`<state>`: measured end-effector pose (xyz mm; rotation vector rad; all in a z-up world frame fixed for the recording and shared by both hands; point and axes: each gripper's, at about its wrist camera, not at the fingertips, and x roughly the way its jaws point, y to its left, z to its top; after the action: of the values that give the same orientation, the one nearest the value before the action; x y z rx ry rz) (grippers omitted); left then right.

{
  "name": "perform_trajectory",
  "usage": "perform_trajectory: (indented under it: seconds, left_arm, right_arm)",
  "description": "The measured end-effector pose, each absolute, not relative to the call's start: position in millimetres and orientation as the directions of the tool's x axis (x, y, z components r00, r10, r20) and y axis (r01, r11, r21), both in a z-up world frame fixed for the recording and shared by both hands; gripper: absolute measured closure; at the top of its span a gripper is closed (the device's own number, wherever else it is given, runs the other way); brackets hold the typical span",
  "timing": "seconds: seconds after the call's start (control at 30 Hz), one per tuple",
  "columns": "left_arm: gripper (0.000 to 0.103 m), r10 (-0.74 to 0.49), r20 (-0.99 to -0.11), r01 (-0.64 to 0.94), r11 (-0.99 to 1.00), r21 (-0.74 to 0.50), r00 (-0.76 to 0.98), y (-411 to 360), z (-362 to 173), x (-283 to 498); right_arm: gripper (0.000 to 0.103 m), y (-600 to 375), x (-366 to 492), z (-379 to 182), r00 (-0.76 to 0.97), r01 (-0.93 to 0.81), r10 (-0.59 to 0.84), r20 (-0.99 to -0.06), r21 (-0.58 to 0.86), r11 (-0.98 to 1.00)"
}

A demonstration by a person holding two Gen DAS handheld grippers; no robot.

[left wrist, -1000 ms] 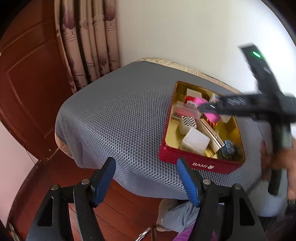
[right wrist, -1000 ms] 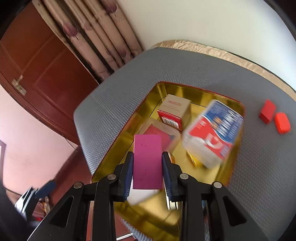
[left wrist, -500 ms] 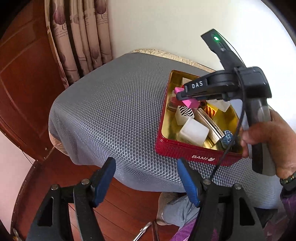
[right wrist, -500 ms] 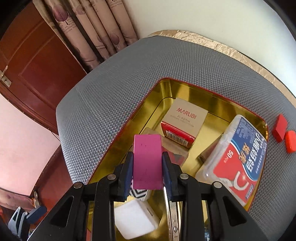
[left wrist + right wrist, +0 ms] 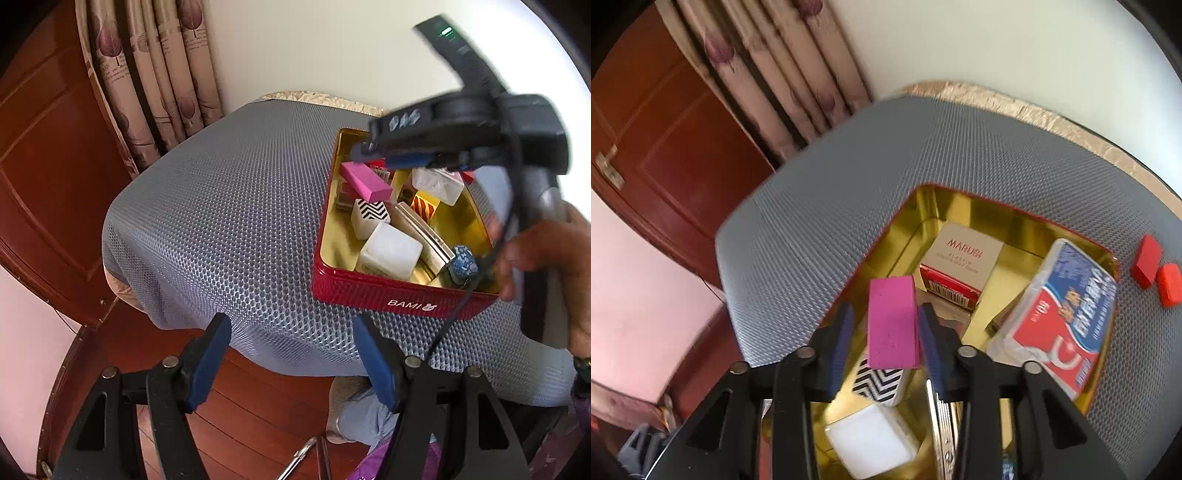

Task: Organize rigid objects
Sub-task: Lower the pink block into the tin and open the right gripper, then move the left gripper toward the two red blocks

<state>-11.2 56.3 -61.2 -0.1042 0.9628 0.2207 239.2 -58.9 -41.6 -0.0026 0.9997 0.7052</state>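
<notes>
A red tin with a gold inside [image 5: 373, 291] [image 5: 923, 206] sits on the grey mesh cover and holds several small boxes. A pink block [image 5: 892, 325] [image 5: 364, 181] lies in the tin, resting on a zigzag-patterned cube [image 5: 881, 382]. My right gripper [image 5: 882, 334] is open just above the tin; the block sits between its fingers with a gap on the left side. It shows blurred in the left wrist view [image 5: 369, 151]. My left gripper [image 5: 291, 354] is open and empty, off the front edge of the table.
In the tin lie a MARUBI box [image 5: 960, 262], a clear red-and-blue pack [image 5: 1067, 321], a white cube [image 5: 870, 443] and a metal case [image 5: 421, 229]. Two red blocks [image 5: 1156, 269] lie on the cover right of the tin. Curtain and wooden door stand behind.
My right gripper has opened and let go of the pink block, which now rests in the tin. The left gripper has stayed open.
</notes>
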Motion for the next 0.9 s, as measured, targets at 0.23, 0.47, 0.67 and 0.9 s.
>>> perform_trajectory:
  seconds: [0.23,0.47,0.67,0.9]
  left_arm:
    - [0.033,0.158,-0.825,-0.217,0.975,0.044,0.543,49.6,-63.8,-10.9]
    - [0.033,0.2,-0.813,-0.195,0.975,0.108,0.547,38.8,-64.1,-12.0]
    - [0.033,0.226,-0.778,-0.165,0.973,0.158,0.586,22.6,-54.6,-17.8]
    - [0.033,0.177,-0.76,-0.067,0.982,0.174,0.625,-11.9,-31.8,-8.0]
  right_arm:
    - [0.035,-116.8,213.3,-15.8,0.47,-0.477,0.576,-0.669,0.356,0.803]
    - [0.024,-207.3,188.8,-34.0,0.609,-0.337,0.347,-0.714,0.163,0.927]
    - [0.024,-318.5,179.1,-64.0,0.643,-0.132,0.14,-0.753,0.071,0.989]
    - [0.02,-411.0,177.6,-87.5,0.649,0.021,-0.093,-0.755,-0.105,0.994]
